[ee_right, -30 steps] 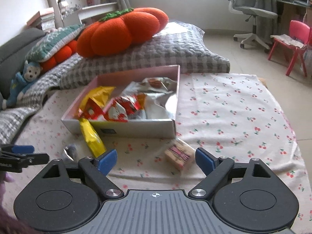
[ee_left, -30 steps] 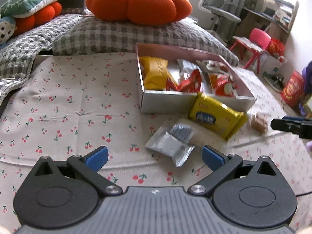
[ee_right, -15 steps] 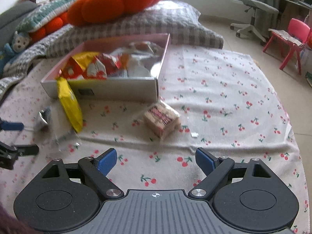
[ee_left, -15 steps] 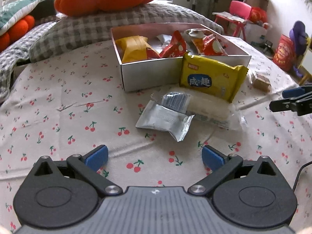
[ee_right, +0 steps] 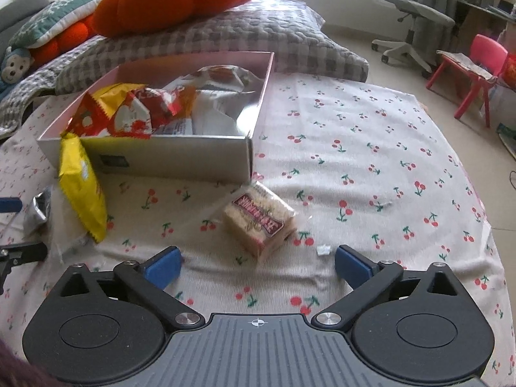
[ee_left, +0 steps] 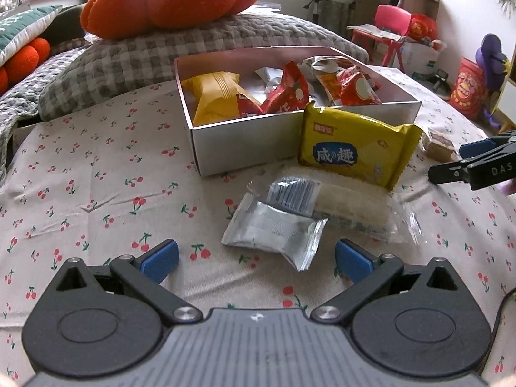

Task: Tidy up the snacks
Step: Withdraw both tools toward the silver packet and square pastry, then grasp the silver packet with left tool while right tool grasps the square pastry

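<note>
Both grippers — fingers spread, empty.

An orange pumpkin cushion rested on a grey checked pillow, behind a cherry-print cloth. A grey office chair and a pink child's chair stood beyond.

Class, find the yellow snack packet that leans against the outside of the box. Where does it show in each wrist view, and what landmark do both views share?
Left wrist view: the yellow snack packet stands right of centre, leaning on the box's near wall, its printed face toward the camera.
Right wrist view: the same packet shows at the left edge, seen nearly edge-on, against the box's near left corner.
Shared landmark: the box of snacks.
</note>
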### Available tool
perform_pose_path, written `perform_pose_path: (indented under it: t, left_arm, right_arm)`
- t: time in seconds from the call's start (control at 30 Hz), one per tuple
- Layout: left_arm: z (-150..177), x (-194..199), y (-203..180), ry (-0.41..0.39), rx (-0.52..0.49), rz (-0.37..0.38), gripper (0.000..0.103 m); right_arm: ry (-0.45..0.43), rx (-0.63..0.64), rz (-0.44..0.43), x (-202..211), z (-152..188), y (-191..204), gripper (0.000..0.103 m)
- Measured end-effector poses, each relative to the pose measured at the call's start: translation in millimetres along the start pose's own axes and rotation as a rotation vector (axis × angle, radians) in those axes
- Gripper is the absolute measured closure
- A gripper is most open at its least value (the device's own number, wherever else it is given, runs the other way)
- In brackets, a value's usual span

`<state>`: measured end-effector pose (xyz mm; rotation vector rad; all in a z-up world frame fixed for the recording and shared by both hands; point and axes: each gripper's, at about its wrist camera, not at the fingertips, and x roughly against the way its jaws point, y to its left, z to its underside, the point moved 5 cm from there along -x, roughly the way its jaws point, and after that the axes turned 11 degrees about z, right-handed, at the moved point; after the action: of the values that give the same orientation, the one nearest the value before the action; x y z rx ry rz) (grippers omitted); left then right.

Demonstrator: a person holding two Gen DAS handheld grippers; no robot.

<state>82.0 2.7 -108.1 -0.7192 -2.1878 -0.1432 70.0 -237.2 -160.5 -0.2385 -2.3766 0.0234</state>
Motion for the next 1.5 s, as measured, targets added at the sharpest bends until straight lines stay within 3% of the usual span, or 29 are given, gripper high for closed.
perform_pose_path:
  t: [0.1,0.6,0.77,1.33,1.43,1.5]
  left_arm:
    - [-3.3,-0.8,-0.7,0.001,0.005,0.002,0.003]
    - [-9.9,4.6,1.9,-0.004,-0.003,0.024,0.036]
    - [-12.3,4.4,0.8,0.003,0.004,0.019,0.045]
    - [-12.8,6.4,-2.4,0.018,0.018,0.009,0.055]
    - [-13.5,6.9,-2.4,0.017,0.028,0.007,0.056]
    - [-13.4,7.6,-2.3,0.017,0.035,0.001,0.056]
  right_arm:
    - [0.002,-0.018,0.014,-4.6,-5.4,-1.5,0.001]
    - [-0.017,-0.038,0.035,-14.5,-16.9,-1.9,0.002]
    - [-0.028,-0.018,0.022,-12.3,-17.6,0.0,0.008]
    - [-0.061,0.040,0.005,-4.9,-19.8,6.7,0.026]
    - [-0.067,0.046,0.005,-2.9,-20.2,7.3,0.032]
    - [-0.068,0.051,-0.002,-1.7,-20.3,8.0,0.041]
